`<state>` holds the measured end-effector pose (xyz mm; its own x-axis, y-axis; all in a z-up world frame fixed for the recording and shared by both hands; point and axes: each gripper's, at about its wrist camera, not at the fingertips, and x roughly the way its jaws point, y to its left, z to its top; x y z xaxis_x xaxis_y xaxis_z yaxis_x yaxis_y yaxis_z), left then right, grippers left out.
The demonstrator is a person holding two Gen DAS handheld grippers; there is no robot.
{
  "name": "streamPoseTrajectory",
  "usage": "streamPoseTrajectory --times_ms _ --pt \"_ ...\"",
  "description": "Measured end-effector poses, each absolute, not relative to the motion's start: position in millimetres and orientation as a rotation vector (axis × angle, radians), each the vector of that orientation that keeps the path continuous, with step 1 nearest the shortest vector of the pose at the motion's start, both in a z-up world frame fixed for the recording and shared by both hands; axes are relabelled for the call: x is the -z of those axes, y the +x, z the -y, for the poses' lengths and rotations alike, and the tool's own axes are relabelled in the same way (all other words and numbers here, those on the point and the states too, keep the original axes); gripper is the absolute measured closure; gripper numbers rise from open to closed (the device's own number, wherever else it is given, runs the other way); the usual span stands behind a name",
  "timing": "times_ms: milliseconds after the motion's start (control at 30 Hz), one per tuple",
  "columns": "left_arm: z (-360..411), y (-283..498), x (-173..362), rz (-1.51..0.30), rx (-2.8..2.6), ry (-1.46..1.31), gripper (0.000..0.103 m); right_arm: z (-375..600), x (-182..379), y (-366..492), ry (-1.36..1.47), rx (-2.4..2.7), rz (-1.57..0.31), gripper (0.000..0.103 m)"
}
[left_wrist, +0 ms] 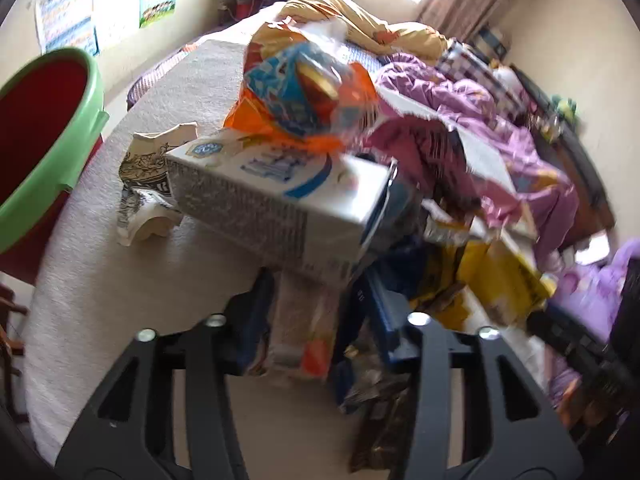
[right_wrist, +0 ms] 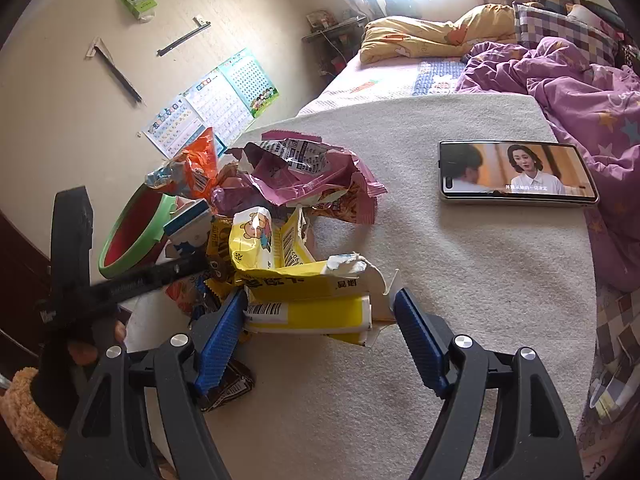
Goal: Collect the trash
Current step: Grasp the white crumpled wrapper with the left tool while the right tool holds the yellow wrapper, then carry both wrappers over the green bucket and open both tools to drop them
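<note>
A heap of trash lies on a beige blanket on the bed. In the right wrist view my right gripper (right_wrist: 320, 312) is open, its blue pads on either side of a yellow wrapper (right_wrist: 308, 314); a pink wrapper (right_wrist: 304, 172) and an orange bag (right_wrist: 198, 164) lie behind. In the left wrist view my left gripper (left_wrist: 316, 320) stands around a white carton (left_wrist: 280, 196) with an orange-blue bag (left_wrist: 304, 88) on top; its fingertips are hidden in the blurred pile. The left gripper (right_wrist: 132, 280) also shows in the right wrist view. A red bin with a green rim (left_wrist: 60, 140) stands at the left, also in the right wrist view (right_wrist: 136, 236).
A phone (right_wrist: 516, 172) playing a video lies on the blanket at the right. A purple quilt (right_wrist: 580, 92) and yellow pillow (right_wrist: 432, 36) lie behind. A crumpled printed paper bag (left_wrist: 148, 184) lies left of the carton. Posters (right_wrist: 216, 100) hang on the wall.
</note>
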<state>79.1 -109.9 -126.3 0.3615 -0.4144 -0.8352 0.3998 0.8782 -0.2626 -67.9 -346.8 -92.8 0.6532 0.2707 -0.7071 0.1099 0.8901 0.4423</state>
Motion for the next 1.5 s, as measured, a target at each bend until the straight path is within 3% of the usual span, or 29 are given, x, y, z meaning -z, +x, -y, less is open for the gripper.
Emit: streamPoseTrajectory --times_ms 33,133,200,267,333,433,967,1500 --pt "108.8 74.8 126.3 -1.071 0.538 0.002 0.030 346.5 93.5 -67.1 0.480 -0.095 -0.866 0.030" --pt "108.9 64.4 130.1 -1.068 0.563 0.060 0.026 341.8 95.4 -67.9 0.482 -0.098 -0.870 0.030" --pt "111.0 65.7 137.2 -1.096 0.571 0.075 0.030 340.2 96.9 -66.9 0.481 -0.099 -0.874 0.030" --pt "109.0 68.8 142.0 -1.113 0.570 0.072 0.050 337.8 95.9 -66.5 0.477 -0.100 -0.872 0.029" --pt "103.7 70.1 142.3 -1.117 0.575 0.053 0.062 336.1 92.0 -67.7 0.470 -0.100 -0.858 0.030" --pt "96.3 68.7 138.8 -1.103 0.581 0.044 0.066 336.2 86.0 -70.6 0.459 -0.092 -0.837 0.030" --pt "46.0 39.5 71.6 -0.900 0.592 0.022 0.067 288.9 18.0 -61.9 0.402 -0.160 -0.669 0.030" --pt "-47.5 86.0 45.4 -0.795 0.451 -0.019 0.066 174.1 18.6 3.6 0.349 -0.234 -0.727 0.030"
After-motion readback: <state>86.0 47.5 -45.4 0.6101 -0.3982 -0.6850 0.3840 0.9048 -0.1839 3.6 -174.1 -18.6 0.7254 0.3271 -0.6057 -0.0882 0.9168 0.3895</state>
